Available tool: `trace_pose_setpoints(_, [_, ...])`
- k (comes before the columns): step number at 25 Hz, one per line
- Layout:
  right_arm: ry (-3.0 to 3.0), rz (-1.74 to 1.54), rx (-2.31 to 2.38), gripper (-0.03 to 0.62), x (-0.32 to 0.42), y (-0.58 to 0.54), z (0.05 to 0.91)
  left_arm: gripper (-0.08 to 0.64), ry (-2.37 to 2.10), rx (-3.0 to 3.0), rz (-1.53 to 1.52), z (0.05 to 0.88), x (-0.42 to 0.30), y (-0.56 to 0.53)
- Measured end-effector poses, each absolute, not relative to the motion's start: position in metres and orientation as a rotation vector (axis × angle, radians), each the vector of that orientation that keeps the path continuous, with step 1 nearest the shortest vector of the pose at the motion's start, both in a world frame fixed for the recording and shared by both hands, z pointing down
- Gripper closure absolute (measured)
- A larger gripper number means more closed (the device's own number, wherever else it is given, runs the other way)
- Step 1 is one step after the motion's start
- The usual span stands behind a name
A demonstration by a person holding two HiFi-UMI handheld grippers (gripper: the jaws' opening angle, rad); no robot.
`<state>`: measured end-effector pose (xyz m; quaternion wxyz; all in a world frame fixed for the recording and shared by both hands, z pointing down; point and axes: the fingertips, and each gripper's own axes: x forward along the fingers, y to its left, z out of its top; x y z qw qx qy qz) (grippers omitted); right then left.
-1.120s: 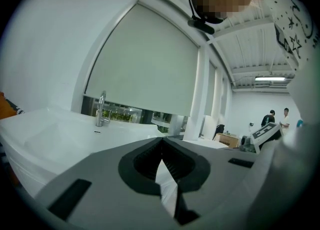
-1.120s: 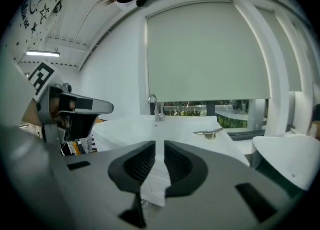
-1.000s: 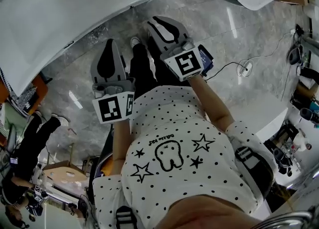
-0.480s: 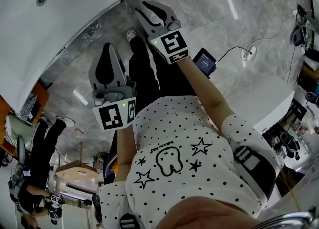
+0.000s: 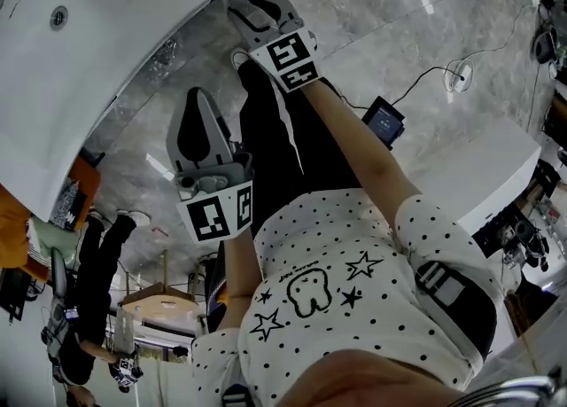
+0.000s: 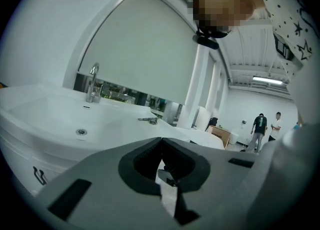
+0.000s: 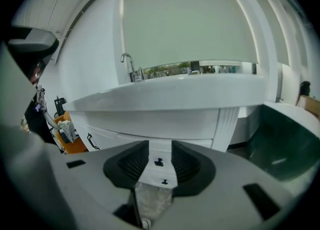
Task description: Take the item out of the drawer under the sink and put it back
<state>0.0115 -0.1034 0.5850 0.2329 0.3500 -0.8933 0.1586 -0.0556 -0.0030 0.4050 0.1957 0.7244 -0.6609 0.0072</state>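
Note:
The white sink fills the head view's upper left. My right gripper reaches under its rim. In the right gripper view that gripper is open, its jaws just having been opening, with nothing between them. Through the gap I see the white drawer fronts below the basin, shut, with two small black handles. My left gripper hangs lower and nearer my body, beside the basin. Its jaws are shut and empty, with the sink bowl and tap beyond. No item from the drawer is visible.
A black device with a screen lies on the grey marble floor with a cable nearby. An orange stand sits left of the cabinet. A second white fixture stands at the right. People stand in the background.
In the head view my right gripper has moved up and left, from over my legs to under the sink's rim. The left gripper has shifted only a little.

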Motion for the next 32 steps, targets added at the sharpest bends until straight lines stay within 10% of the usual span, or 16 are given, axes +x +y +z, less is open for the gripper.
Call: trace_pose_setpoints(32, [-2.372,0.512,0.922,0.405,-0.053,-0.116,0.736,0.555,-1.882,1.904,0.094,0.468,-0.072,0.005])
